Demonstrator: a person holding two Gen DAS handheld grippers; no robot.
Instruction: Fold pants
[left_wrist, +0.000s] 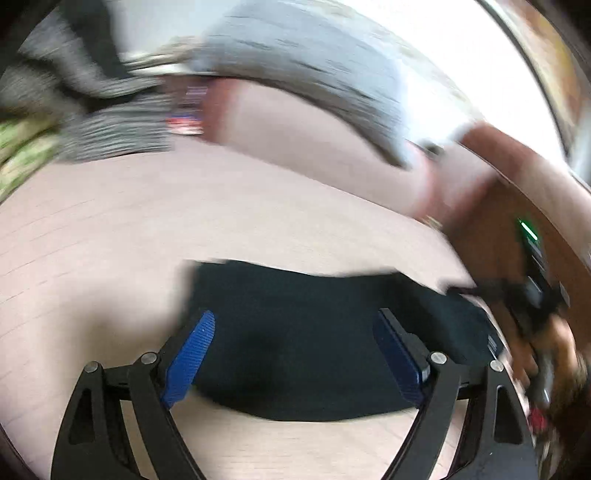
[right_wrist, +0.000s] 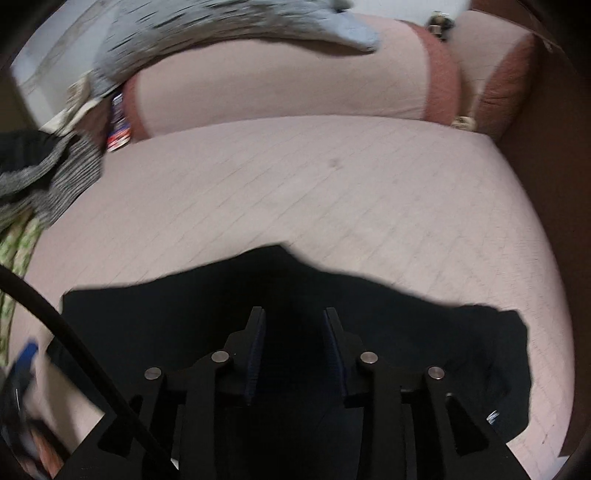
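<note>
The left gripper (left_wrist: 295, 354) had its blue-padded jaws spread wide, with nothing between them but the black fabric pants (left_wrist: 317, 343) lying below. The right gripper (right_wrist: 294, 350) held its jaws a narrow way apart over the same dark cloth; whether any fabric was caught between them could not be told, black on black.

The pants lay bunched flat on the pale pink quilted bed (right_wrist: 332, 192), near its front edge, with a rumpled end trailing to the right in the right wrist view.

Further out, a long pink bolster with rust-red end bands (right_wrist: 280, 85) ran across the head of the bed, a grey speckled garment (right_wrist: 229, 33) draped over it. A grey striped cloth (right_wrist: 55, 177) and a green patterned fabric (right_wrist: 18, 243) were heaped at the left edge.

Only the left wrist view, heavily blurred, showed the person's right hand (left_wrist: 546, 354) on its tool at the far right, and a brown wooden panel (left_wrist: 517, 192) behind it. Only the right wrist view showed a black cable (right_wrist: 74, 339) crossing the lower left corner and a second rust-edged cushion (right_wrist: 491, 66).
</note>
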